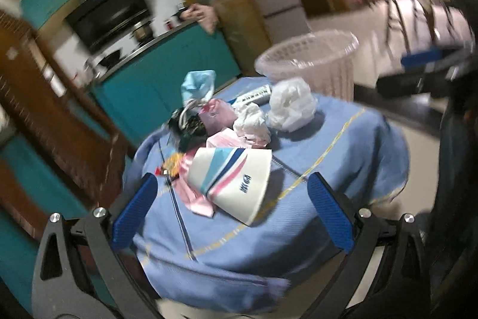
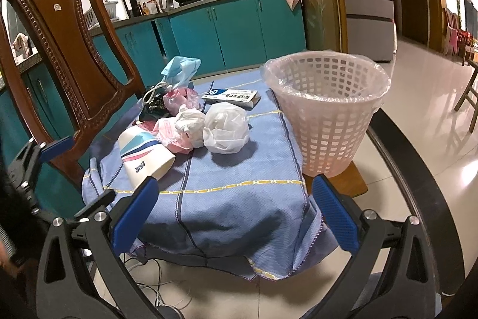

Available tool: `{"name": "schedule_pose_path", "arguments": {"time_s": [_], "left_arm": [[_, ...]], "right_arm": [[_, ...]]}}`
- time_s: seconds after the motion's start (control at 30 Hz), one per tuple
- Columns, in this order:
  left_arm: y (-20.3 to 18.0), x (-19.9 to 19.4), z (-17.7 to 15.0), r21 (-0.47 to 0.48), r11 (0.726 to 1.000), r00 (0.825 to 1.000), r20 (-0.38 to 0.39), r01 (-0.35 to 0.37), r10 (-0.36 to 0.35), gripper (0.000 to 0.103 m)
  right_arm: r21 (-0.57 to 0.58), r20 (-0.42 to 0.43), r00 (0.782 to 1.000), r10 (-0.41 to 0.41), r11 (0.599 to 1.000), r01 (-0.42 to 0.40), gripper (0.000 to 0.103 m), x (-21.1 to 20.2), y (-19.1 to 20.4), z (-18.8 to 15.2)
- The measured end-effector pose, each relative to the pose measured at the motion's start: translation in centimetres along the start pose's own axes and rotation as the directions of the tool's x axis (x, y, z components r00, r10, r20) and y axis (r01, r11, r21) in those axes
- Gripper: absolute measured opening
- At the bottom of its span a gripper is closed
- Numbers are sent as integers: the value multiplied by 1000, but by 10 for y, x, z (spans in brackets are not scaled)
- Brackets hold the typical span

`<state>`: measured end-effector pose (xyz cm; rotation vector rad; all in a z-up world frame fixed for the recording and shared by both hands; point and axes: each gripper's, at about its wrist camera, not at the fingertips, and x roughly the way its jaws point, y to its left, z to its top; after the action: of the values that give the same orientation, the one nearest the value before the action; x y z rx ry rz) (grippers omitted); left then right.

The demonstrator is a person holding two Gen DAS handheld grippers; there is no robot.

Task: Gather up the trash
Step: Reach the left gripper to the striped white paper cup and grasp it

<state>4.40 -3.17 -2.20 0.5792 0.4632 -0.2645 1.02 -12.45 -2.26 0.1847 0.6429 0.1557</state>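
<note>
The cloth point(image 2: 239, 199) on the table is soft blue woven stuff with a bumpy weave; the paper cup point(image 2: 143, 154) looks smooth and a bit shiny; the white bag point(image 2: 227, 127) is thin crinkly plastic; the tissue point(image 2: 188, 118) is crumpled soft paper; the basket point(image 2: 328, 115) is pale plastic full of holes, lined with a clear shiny bag; the chair point(image 2: 62, 29) is dark carved wood, polished; the right gripper point(image 2: 236, 217) has rough blue pads point(image 2: 134, 217) on matt black plastic arms.
</note>
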Motion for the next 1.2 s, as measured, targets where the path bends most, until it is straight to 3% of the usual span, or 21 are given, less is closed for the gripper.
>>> {"name": "schedule_pose_path", "arguments": {"time_s": [0.1, 0.2, 0.33, 0.47, 0.6, 0.73, 0.8, 0.83, 0.9, 0.97, 1.1, 1.13, 1.2], "left_arm": [[-1, 21, -2, 96, 994, 999, -9, 51, -51, 100], [-2, 39, -2, 165, 985, 999, 1, 40, -40, 99], [6, 56, 0, 169, 985, 999, 3, 39, -40, 98], [6, 71, 0, 176, 981, 997, -15, 82, -81, 97], [-1, 80, -1, 199, 975, 995, -31, 98, -94, 86], [20, 69, 8, 64, 994, 996, -1, 93, -93, 85], [40, 46, 16, -75, 994, 996, 52, 78, -74, 85], [52, 31, 20, -181, 980, 994, 82, 88, -74, 85], [72, 10, 22, -391, 915, 991, 122, 98, -54, 85], [79, -5, 18, -568, 820, 991, 131, 70, 6, 85], [74, 0, 9, -717, 697, 995, 41, -31, 86, 85], [75, 4, 6, -729, 683, 996, 26, -39, 84, 85], [77, 10, 5, -718, 694, 996, -1, -62, 88, 85]], "right_arm": [[14, -9, 1000, 5, 1000, -5, 100, 5, -2, 1], [20, -22, 1000, 8, 1000, -7, 100, 11, -3, 3], [19, -36, 999, 5, 1000, -4, 100, 18, -3, 3], [22, -46, 999, 3, 1000, -2, 100, 23, -4, 4], [23, -58, 998, 3, 1000, -2, 100, 28, -4, 4], [11, -67, 998, -7, 1000, 8, 100, 33, -4, 10], [-30, -74, 997, -17, 999, 15, 100, 39, -1, 18], [-58, -79, 997, -14, 998, 10, 100, 43, 1, 22], [-101, -89, 996, -17, 995, 8, 100, 56, 5, 33], [-114, -94, 996, -1, 993, -9, 100, 74, 5, 49], [-145, -144, 989, -18, 989, -3, 100, 116, 9, 69], [-147, -155, 988, -13, 989, -10, 100, 122, 9, 71], [-153, -161, 987, -5, 988, -20, 100, 128, 10, 73]]}}
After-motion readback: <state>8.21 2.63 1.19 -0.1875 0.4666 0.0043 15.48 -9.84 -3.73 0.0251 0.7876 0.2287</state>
